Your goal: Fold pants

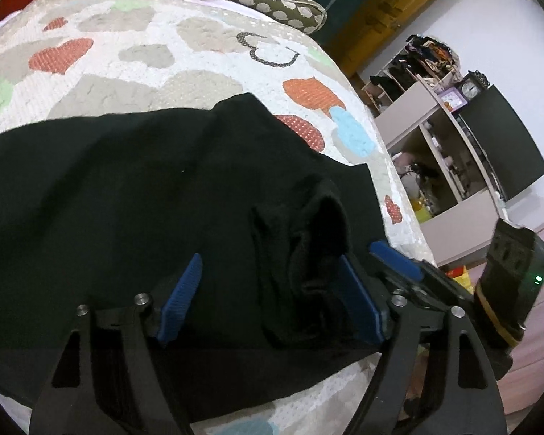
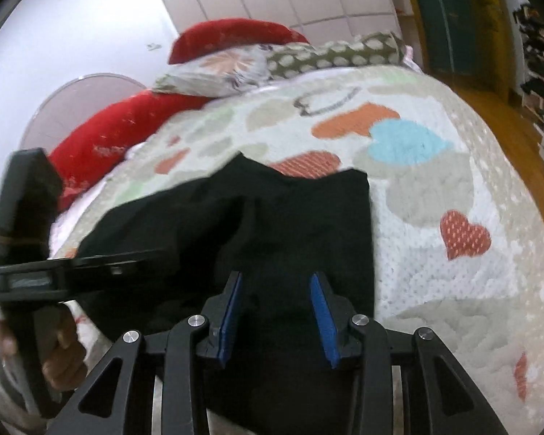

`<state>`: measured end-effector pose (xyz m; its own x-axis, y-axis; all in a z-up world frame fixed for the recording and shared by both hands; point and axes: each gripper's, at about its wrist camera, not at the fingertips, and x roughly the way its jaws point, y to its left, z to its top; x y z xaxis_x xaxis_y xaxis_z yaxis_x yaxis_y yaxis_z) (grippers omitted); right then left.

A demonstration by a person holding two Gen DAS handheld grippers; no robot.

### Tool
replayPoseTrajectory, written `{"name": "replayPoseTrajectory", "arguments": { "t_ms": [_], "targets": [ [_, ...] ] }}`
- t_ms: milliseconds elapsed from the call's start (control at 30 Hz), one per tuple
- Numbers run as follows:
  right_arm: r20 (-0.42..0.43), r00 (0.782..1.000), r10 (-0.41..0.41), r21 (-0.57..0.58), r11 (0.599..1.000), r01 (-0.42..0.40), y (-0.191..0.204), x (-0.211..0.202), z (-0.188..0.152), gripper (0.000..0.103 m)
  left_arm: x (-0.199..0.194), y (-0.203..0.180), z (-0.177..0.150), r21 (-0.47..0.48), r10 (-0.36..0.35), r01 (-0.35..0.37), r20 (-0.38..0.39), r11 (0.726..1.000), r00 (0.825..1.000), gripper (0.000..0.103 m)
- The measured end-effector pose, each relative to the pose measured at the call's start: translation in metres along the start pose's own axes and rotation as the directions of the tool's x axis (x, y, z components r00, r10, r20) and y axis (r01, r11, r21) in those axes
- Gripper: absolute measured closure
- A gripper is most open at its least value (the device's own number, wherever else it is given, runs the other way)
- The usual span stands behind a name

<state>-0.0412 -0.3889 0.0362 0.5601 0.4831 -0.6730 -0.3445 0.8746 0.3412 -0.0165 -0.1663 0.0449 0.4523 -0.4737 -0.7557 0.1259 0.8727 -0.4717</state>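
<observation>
- Black soft-knit pants (image 1: pixel 134 195), folded and bunched at one end, lie on the quilted heart-print bedspread (image 1: pixel 170 61).
- Left gripper (image 1: pixel 268 301): jaws wide, straddling the bunched cloth, pads not pressing.
- Right gripper (image 2: pixel 276 311): jaws part open over the fabric, gripping nothing.
- Risk: limp cloth slumps, fold springs open; ribbed blue pads may snag it.

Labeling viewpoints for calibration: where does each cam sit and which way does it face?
Left wrist: on the left tongs, angled down over black pants on the heart quilt, shelves beyond; the right tongs show alongside.
Right wrist: on the right tongs, angled down toward red pillows; the left tongs and a hand show alongside.
Shared: pants, quilt, spotted pillow.
</observation>
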Motion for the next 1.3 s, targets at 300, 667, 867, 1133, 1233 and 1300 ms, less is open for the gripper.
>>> {"name": "replayPoseTrajectory", "arguments": {
  "t_ms": [300,667,867,1133,1233,1300],
  "targets": [
    [0.02,0.997,0.074,0.111,0.991,-0.076,-0.02,-0.002,-0.002,0.066,-0.002,-0.004,-0.001,-0.013,-0.065,0.065,-0.023,0.998,0.998,0.025],
    [0.064,0.997,0.035,0.08,0.996,-0.041,-0.007,-0.01,0.01,0.066,0.011,-0.024,0.016,0.122,0.024,-0.024,0.0,0.992,1.0,0.09],
    [0.005,1.0,-0.006,0.034,0.999,0.006,0.003,0.017,0.005,0.066,0.016,0.001,0.015,0.064,0.068,-0.068,0.006,0.996,0.998,0.089],
    [0.025,1.0,-0.01,-0.058,0.998,0.011,0.035,0.001,0.02,0.066,-0.01,-0.004,0.005,0.111,0.15,-0.154,0.044,0.982,0.988,0.084],
    [0.014,1.0,-0.005,-0.073,0.997,0.006,0.045,0.008,0.022,0.066,-0.018,0.002,0.002,0.104,0.197,-0.202,0.059,0.974,0.979,0.084],
    [0.004,1.0,0.003,-0.071,0.997,-0.002,0.05,0.017,0.021,0.066,-0.026,0.008,-0.002,0.099,0.231,-0.237,0.071,0.966,0.97,0.08]
  ]
}}
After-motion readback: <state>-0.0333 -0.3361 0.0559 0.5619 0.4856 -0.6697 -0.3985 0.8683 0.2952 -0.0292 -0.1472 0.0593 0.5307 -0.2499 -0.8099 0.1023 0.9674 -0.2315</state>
